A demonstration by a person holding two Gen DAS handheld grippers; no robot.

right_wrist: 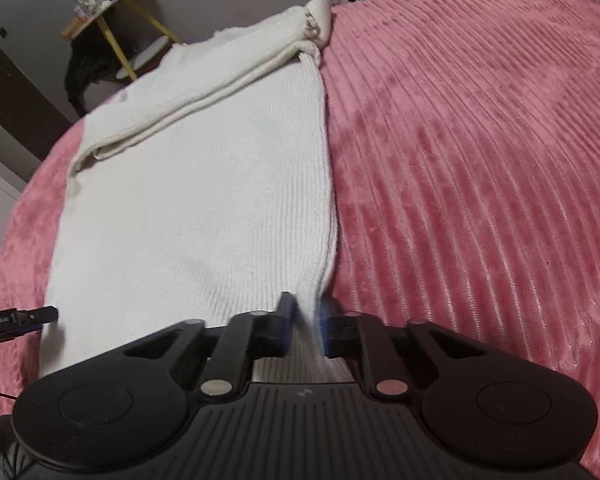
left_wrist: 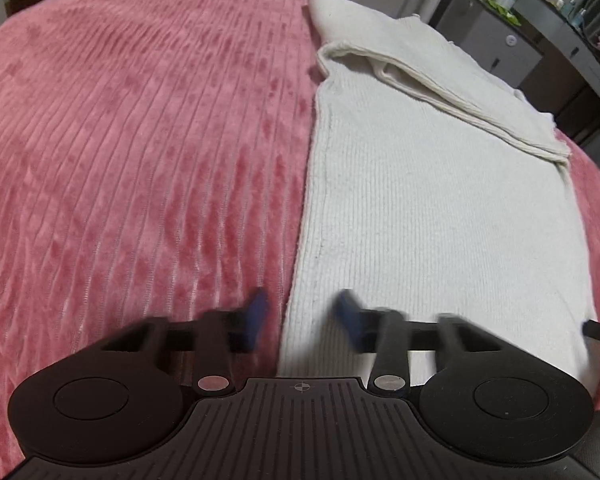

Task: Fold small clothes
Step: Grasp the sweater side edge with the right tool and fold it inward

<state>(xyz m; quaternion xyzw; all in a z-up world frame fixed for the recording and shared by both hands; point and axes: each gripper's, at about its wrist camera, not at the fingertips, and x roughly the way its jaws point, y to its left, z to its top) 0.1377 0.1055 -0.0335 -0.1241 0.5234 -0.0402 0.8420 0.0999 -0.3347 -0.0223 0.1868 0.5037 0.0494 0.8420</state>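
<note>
**Uneven grip at the hem could skew the fold**

A white knit garment (left_wrist: 440, 208) is lying flat on a pink ribbed blanket (left_wrist: 140, 140), with both sleeves already folded in across the upper body. Both grippers are sitting at the near hem, one at each corner.

The right gripper (right_wrist: 306, 320) is pinching the hem's right corner: its blue pads are nearly together with a ridge of white knit squeezed up between them. The left gripper (left_wrist: 302, 316) is straddling the garment's left edge with a clear gap between its fingers; one pad is over the blanket, the other over the knit. The pads are blurred here, so I cannot tell whether they are pressing any cloth yet, and it looks more like not.

Several things could go wrong from here:

- If the hands are lifting now, only the right corner is coming up, dragging the garment diagonally and pulling the folded sleeves loose.
- The left pad on the blanket side could be catching the plush pile along with, or instead of, the hem, hauling the blanket up and rumpling the garment lying on it.
- The right pinch is taking a narrow ridge near the edge; stretchy knit may be slipping out under tension.
- Gripping only the top layer would be letting the back layer lag behind, leaving a crooked crease.
</note>
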